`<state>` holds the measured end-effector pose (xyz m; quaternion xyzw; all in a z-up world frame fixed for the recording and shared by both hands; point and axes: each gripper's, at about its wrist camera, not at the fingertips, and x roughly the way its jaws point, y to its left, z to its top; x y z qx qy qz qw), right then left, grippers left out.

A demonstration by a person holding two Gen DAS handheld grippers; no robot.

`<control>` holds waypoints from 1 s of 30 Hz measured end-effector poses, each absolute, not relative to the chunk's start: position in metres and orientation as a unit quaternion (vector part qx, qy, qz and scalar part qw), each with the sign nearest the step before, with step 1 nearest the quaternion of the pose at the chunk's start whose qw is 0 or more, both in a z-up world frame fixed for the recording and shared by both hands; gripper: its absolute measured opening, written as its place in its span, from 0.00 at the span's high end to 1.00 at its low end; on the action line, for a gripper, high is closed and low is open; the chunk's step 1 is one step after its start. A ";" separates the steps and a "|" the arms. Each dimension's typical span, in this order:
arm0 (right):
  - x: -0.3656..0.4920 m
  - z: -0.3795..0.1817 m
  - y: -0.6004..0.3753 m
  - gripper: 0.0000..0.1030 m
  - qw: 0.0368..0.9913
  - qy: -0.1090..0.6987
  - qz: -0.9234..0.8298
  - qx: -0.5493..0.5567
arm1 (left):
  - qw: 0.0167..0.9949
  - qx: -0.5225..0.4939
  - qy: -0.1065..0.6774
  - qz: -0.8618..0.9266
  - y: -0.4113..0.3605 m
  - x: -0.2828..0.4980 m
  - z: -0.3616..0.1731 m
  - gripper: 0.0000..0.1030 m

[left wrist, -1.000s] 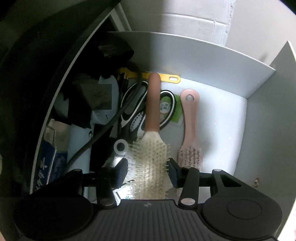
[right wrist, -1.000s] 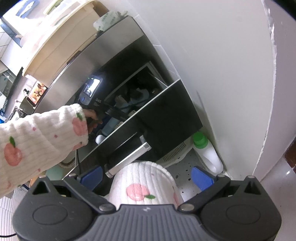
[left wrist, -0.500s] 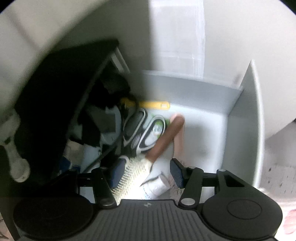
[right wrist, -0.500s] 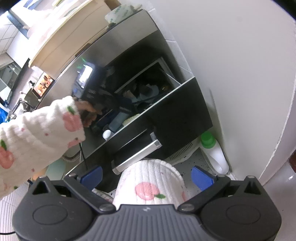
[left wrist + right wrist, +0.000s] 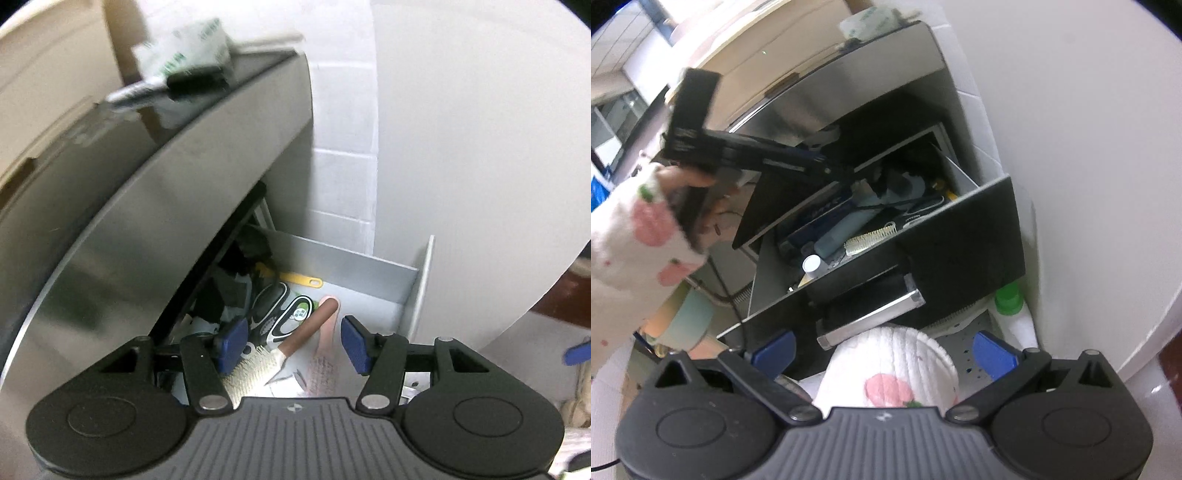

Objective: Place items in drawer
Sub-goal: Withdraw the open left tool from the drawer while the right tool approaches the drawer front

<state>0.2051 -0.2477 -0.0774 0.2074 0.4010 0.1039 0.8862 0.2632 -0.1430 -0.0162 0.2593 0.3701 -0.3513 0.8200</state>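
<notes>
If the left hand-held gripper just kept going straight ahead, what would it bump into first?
Probably the hairbrush in the open drawer: its brown handle lies between the open fingers of the left hand-held gripper, with the pink brush beside it. Depth is hard to judge here.

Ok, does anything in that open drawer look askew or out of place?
The hairbrush lies diagonally, its brown handle crossing the pink brush rather than lying beside it. The rest of the drawer is a loose jumble on its left side. Nothing looks spilled or broken. The left tool is open above it.
</notes>
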 end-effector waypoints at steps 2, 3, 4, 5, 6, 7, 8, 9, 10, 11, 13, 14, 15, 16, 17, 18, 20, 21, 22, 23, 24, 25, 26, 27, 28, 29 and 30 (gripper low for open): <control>0.209 -0.075 -0.243 0.00 0.890 0.399 0.108 0.193 | 0.826 0.243 0.365 -0.353 -0.134 0.253 -0.007 0.46; 0.211 -0.073 -0.241 0.00 0.891 0.398 0.112 0.187 | 0.831 0.234 0.361 -0.354 -0.129 0.247 -0.002 0.43; 0.212 -0.072 -0.238 0.00 0.892 0.397 0.115 0.182 | 0.835 0.226 0.357 -0.353 -0.124 0.242 0.002 0.42; 0.214 -0.071 -0.236 0.00 0.893 0.396 0.118 0.178 | 0.839 0.219 0.352 -0.353 -0.119 0.236 0.005 0.39; 0.216 -0.070 -0.233 0.00 0.894 0.395 0.121 0.174 | 0.843 0.212 0.347 -0.352 -0.114 0.230 0.008 0.38; 0.218 -0.069 -0.230 0.00 0.894 0.395 0.125 0.169 | 0.847 0.204 0.344 -0.352 -0.108 0.223 0.011 0.38; 0.220 -0.069 -0.228 0.00 0.895 0.395 0.127 0.165 | 0.849 0.195 0.342 -0.353 -0.103 0.217 0.013 0.37; 0.222 -0.069 -0.225 0.00 0.895 0.396 0.129 0.162 | 0.851 0.187 0.340 -0.353 -0.097 0.211 0.016 0.36; 0.224 -0.069 -0.223 0.00 0.895 0.395 0.132 0.158 | 0.856 0.178 0.337 -0.350 -0.092 0.205 0.015 0.36; 0.226 -0.068 -0.219 0.00 0.896 0.395 0.135 0.152 | 0.860 0.170 0.333 -0.347 -0.086 0.198 0.015 0.34; 0.230 -0.067 -0.214 0.00 0.899 0.392 0.139 0.139 | 0.869 0.152 0.325 -0.340 -0.075 0.186 0.015 0.34; 0.231 -0.066 -0.212 0.00 0.900 0.391 0.140 0.133 | 0.873 0.144 0.321 -0.337 -0.070 0.180 0.015 0.34; 0.232 -0.066 -0.210 0.00 0.901 0.390 0.141 0.128 | 0.878 0.135 0.317 -0.333 -0.064 0.174 0.015 0.34; 0.234 -0.066 -0.209 0.00 0.900 0.390 0.142 0.129 | 0.882 0.126 0.313 -0.330 -0.059 0.167 0.015 0.34; 0.236 -0.067 -0.209 0.00 0.900 0.391 0.142 0.132 | 0.886 0.118 0.309 -0.326 -0.053 0.161 0.015 0.34; 0.238 -0.067 -0.207 0.00 0.900 0.391 0.142 0.133 | 0.889 0.109 0.305 -0.323 -0.047 0.155 0.015 0.30; 0.241 -0.067 -0.203 0.00 0.902 0.389 0.142 0.123 | 0.897 0.092 0.297 -0.315 -0.036 0.143 0.015 0.24; 0.243 -0.067 -0.201 0.00 0.903 0.388 0.142 0.117 | 0.900 0.083 0.292 -0.312 -0.031 0.136 0.014 0.24; 0.244 -0.067 -0.198 0.00 0.904 0.387 0.143 0.111 | 0.904 0.074 0.288 -0.308 -0.025 0.130 0.014 0.24; 0.245 -0.067 -0.196 0.00 0.905 0.386 0.144 0.106 | 0.907 0.065 0.284 -0.304 -0.020 0.124 0.014 0.24; 0.247 -0.067 -0.194 0.00 0.906 0.386 0.145 0.099 | 0.910 0.056 0.280 -0.301 -0.014 0.118 0.014 0.22; 0.249 -0.067 -0.190 0.00 0.908 0.384 0.147 0.088 | 0.913 0.048 0.275 -0.297 -0.009 0.112 0.014 0.21; 0.251 -0.069 -0.188 0.00 0.908 0.383 0.149 0.086 | 0.916 0.039 0.271 -0.293 -0.003 0.105 0.014 0.18; 0.254 -0.070 -0.186 0.00 0.908 0.382 0.152 0.084 | 0.919 0.030 0.266 -0.289 0.002 0.099 0.014 0.18; 0.256 -0.072 -0.184 0.00 0.908 0.381 0.154 0.083 | 0.922 0.025 0.259 -0.285 0.006 0.093 0.012 0.18; 0.261 -0.075 -0.182 0.00 0.907 0.383 0.155 0.084 | 0.925 0.019 0.253 -0.282 0.010 0.087 0.011 0.17; 0.264 -0.077 -0.180 0.00 0.906 0.385 0.155 0.082 | 0.926 0.014 0.251 -0.280 0.013 0.083 0.009 0.14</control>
